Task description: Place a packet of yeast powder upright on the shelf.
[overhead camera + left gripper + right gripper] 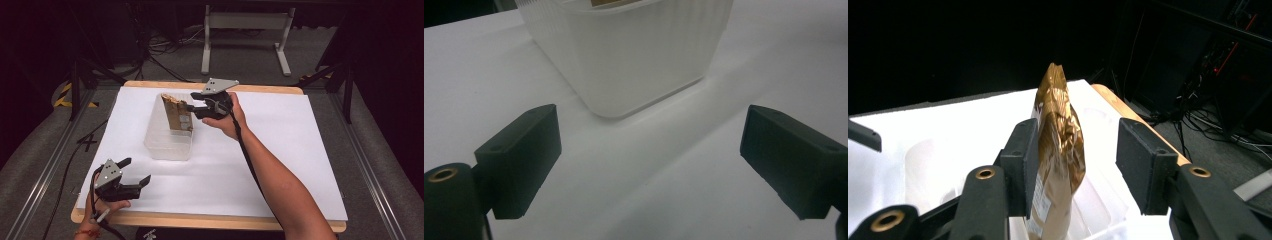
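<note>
Gold pouch (177, 114) stands upright inside the clear plastic bin (167, 145), mid-counter (300, 150) on the white sheet. Placement looks done. Right gripper (192, 107) sits at the pouch's upper part; in the right gripper view its jaws straddle the pouch (1058, 150), one pad close against it, the other clear, so not clamping. Left gripper (137, 172) hovers near the front edge, jaws wide, empty. Left to do, likely: draw the right gripper clear.
</note>
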`<state>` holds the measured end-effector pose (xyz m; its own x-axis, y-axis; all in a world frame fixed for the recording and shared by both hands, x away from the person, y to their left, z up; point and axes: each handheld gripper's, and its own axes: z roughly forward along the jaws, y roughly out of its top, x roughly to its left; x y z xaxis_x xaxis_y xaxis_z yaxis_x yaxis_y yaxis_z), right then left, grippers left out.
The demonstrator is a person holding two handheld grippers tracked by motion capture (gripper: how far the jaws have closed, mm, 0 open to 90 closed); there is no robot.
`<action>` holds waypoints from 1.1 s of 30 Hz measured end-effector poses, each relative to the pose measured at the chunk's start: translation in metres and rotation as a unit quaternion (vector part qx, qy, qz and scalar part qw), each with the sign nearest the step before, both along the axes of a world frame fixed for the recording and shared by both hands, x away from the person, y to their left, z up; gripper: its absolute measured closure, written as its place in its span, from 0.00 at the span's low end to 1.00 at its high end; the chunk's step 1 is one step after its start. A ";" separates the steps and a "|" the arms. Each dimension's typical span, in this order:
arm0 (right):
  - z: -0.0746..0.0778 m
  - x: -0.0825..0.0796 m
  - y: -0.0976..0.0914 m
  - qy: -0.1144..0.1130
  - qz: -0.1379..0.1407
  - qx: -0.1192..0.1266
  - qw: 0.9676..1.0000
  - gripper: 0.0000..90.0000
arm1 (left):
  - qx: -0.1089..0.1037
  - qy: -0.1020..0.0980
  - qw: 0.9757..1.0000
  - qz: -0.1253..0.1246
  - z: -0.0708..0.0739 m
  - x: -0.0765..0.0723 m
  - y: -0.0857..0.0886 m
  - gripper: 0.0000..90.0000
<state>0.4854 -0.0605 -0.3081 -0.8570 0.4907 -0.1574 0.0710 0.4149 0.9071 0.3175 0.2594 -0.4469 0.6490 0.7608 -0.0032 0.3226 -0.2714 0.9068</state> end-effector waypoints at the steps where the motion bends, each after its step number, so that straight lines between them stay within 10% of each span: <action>1: 0.000 -0.001 -0.001 -0.002 0.001 -0.003 1.000 0.58 | -0.001 0.000 1.000 0.001 0.000 0.000 0.000 0.11; 33: 0.011 -0.065 -0.102 -0.035 -0.043 -0.084 0.995 0.53 | 0.014 0.004 1.000 -0.004 0.000 0.004 -0.006 0.11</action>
